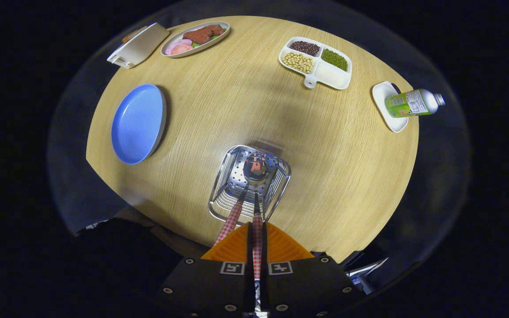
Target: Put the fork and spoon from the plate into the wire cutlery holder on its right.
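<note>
The gripper (257,240) points down over a round wooden table (245,110), its two fingers pressed together on the checked handle of a spoon (256,212), which runs straight out from between them. The spoon's bowl hangs inside the wire holder (250,185), just ahead of the fingertips, low near the perforated floor; whether it touches that floor cannot be told. The grip near the handle's end probably lets the spoon be lowered upright into the holder without the fingers meeting the wire rim. A second checked handle, most likely the fork (232,221), leans out of the holder just left of the fingers, free of them, so it seems to be already placed. Its head lies down inside the basket, where wires and glare make the tines hard to pick out. The blue plate (137,123) sits well beyond and to the left of the fingers, with nothing on it. Far beyond the holder stand a divided tray of beans (318,62), a dish of food (195,39), a white box (138,45), and to the right a bottle (413,103) lying on a small dish. The spoon's handle end is hidden between the fingers. Something orange glints in the spoon's bowl, probably a reflection.
</note>
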A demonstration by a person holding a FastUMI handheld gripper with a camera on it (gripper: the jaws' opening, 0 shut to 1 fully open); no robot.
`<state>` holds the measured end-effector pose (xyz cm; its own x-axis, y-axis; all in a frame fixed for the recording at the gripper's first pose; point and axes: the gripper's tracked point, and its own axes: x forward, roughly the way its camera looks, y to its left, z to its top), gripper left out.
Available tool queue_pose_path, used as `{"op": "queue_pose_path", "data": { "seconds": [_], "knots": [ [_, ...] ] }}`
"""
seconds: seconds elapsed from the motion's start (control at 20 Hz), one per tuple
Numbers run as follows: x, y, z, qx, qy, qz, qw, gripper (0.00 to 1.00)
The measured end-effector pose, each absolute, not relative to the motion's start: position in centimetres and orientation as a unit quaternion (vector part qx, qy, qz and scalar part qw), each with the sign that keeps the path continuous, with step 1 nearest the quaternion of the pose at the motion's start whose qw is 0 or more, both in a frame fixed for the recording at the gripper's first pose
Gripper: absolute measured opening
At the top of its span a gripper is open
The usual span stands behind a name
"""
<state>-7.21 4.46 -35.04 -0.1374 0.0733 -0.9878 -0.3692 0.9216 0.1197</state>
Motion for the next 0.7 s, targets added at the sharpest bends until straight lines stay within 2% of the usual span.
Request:
{"op": "queue_pose_path", "data": {
  "seconds": [0.2, 0.55, 0.7],
  "knots": [
    [-6.3, 5.0, -35.2, -0.088, 0.728, 0.167, 0.659, 0.1],
    [-3.1, 5.4, -31.4, 0.005, 0.649, 0.133, 0.749, 0.13],
    [-1.8, 6.2, -28.2, 0.059, 0.586, 0.124, 0.799, 0.28]
  ]
}}
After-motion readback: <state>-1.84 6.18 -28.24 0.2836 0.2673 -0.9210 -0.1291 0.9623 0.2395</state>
